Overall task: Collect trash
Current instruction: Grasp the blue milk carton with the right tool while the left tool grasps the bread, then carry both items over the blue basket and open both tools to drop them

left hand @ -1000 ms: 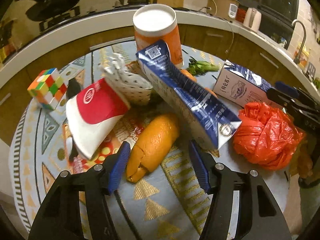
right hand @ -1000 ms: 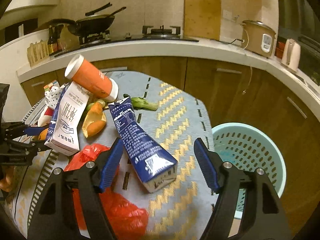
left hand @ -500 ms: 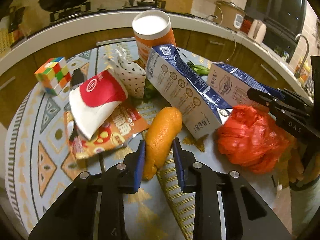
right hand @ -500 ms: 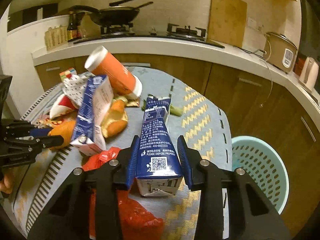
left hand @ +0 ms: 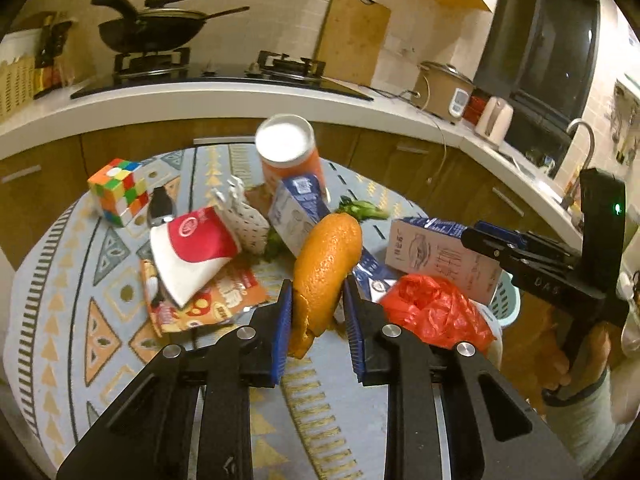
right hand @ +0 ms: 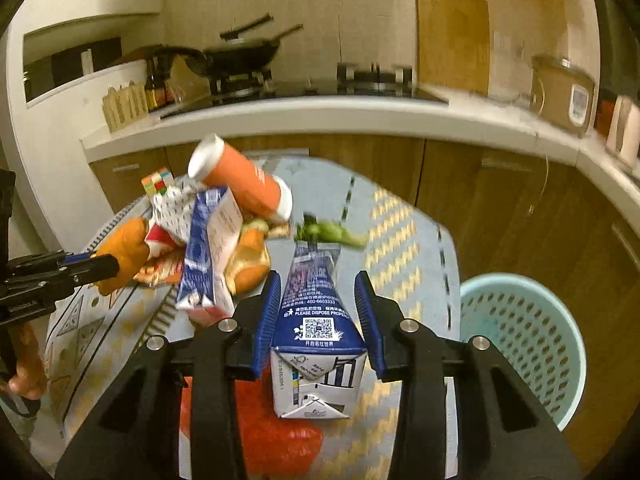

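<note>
While the tabletop is littered with trash, an orange peel is clamped between the narrowed, closing jaws of the left gripper and is held clear of the cloth. A blue milk carton is gripped between the narrowed jaws of the right gripper, above a red bag. A second carton, an orange can, a red-and-white cup and greens are noted on the tabletop. A mint basket is seen just beside the tabletop's right edge.
</note>
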A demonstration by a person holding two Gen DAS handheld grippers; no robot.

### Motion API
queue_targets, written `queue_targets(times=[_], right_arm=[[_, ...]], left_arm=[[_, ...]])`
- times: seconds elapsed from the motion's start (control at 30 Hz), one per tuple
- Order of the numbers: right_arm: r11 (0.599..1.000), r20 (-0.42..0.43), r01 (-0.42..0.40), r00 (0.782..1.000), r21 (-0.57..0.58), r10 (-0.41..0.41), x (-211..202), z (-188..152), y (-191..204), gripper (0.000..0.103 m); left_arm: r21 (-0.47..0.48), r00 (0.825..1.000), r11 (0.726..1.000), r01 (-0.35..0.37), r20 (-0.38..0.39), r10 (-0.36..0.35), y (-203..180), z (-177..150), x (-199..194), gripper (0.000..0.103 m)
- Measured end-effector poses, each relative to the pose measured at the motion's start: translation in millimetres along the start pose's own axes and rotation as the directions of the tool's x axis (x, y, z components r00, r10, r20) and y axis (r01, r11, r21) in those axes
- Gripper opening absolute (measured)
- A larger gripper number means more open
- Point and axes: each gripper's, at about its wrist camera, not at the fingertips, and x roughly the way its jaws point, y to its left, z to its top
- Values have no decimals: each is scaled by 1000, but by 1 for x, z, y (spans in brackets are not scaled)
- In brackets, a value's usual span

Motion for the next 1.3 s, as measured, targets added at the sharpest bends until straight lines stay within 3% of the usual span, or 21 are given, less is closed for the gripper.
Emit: queue_targets(times=[0.03,0.07,0.1,0.27,0.33,0.43,0.47,0.5,0.67,0.9,1.1,1.3], right_arm=[[1000,-14,0,1000,5,0,-1,-1,-3,40],[1000,-31,10,999,7,-9,-1,-1,-7,63],[1000,-44,16,999,11,-15,-2,-2,-11,80],[1000,-111,-24,993,3,25,-2,2,-16,80],[999,-154,-37,987,-11,35,5,1,-12,78],[998,-208,-8,978,-68,-6,17,-3,-3,50],[996,-228,-1,973,-90,-20,23,-5,1,35],[995,-243,-5,970,-103,-21,27,-7,4,30],[989,-225,12,973,-144,-45,28,-11,8,24],[1000,-93,17,996,-14,-19,-9,9,-35,24],[992,-10,92,996,88,-92,-44,15,-92,24],[958,-25,196,980,209,-196,-54,5,-154,24]], left_arm=[[10,1000,1000,0,-8,0,-4,-1,3,23],[18,1000,1000,4,-17,-4,-6,-4,6,23],[22,1000,1000,6,-20,-6,-6,-8,8,23],[25,999,999,29,-29,-29,-7,-12,14,23],[27,999,999,35,-29,-34,-7,-12,13,23],[31,999,998,45,-29,-44,-10,-10,14,23],[33,998,998,47,-32,-46,-12,-9,16,23],[38,998,998,51,-36,-50,-15,-8,18,23],[64,997,996,64,-44,-61,-32,4,26,23],[110,995,989,97,-7,-97,-71,41,29,23],[158,991,978,133,-12,-133,-121,74,49,23],[198,987,967,158,-71,-147,-176,89,90,23]])
